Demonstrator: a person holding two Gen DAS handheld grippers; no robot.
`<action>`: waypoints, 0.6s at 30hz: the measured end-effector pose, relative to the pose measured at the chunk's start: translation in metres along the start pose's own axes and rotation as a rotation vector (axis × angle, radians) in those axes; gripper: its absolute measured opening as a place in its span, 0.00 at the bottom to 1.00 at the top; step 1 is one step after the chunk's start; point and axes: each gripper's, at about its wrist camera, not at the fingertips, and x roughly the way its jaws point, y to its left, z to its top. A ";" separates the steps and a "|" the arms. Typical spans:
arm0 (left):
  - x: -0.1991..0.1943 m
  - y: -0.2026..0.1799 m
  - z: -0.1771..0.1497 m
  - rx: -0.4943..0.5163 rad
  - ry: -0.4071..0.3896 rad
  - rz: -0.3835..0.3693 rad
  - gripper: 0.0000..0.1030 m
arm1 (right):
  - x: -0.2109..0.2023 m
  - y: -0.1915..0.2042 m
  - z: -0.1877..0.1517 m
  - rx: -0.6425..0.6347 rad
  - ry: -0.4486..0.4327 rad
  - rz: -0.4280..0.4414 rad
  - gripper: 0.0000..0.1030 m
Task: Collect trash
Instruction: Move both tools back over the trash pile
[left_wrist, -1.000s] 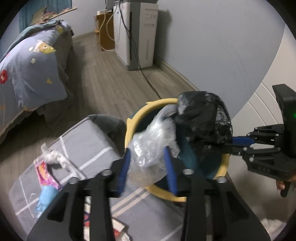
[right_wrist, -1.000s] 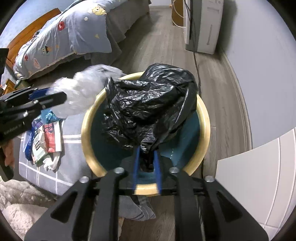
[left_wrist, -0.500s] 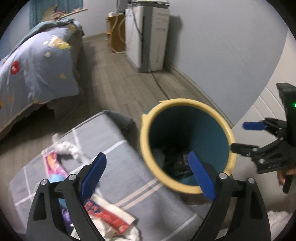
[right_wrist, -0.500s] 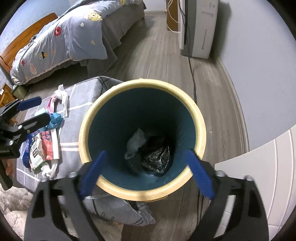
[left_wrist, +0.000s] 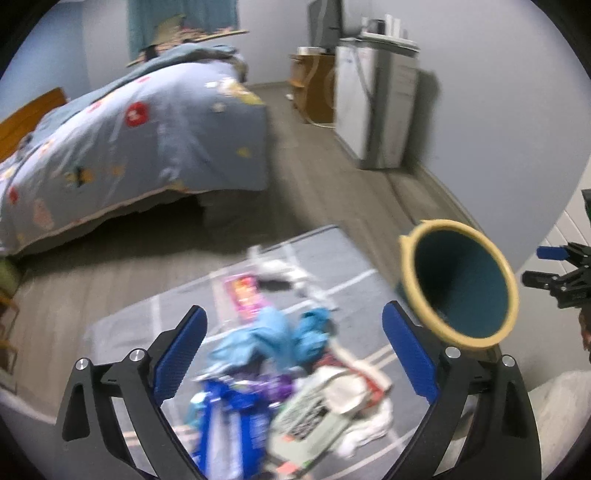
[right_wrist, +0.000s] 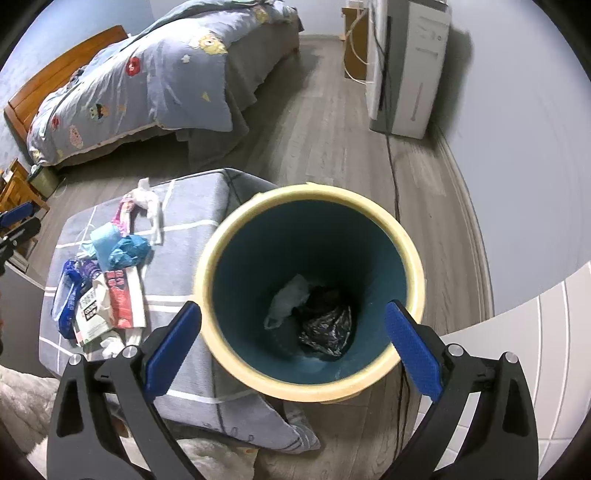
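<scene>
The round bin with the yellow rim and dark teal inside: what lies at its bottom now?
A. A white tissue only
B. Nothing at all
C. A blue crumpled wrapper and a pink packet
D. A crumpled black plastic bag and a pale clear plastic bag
D: the right wrist view looks straight down into the round bin with the yellow rim, where a crumpled black plastic bag lies beside a pale clear plastic bag.
</scene>
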 end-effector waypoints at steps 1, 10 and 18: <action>-0.005 0.009 -0.002 -0.007 -0.001 0.013 0.92 | -0.002 0.008 0.003 -0.008 -0.003 0.008 0.94; -0.032 0.061 -0.025 -0.027 0.002 0.096 0.93 | -0.019 0.103 0.043 -0.105 -0.045 0.043 0.94; -0.022 0.085 -0.057 -0.112 0.045 0.121 0.93 | -0.013 0.205 0.067 -0.259 -0.086 0.133 0.94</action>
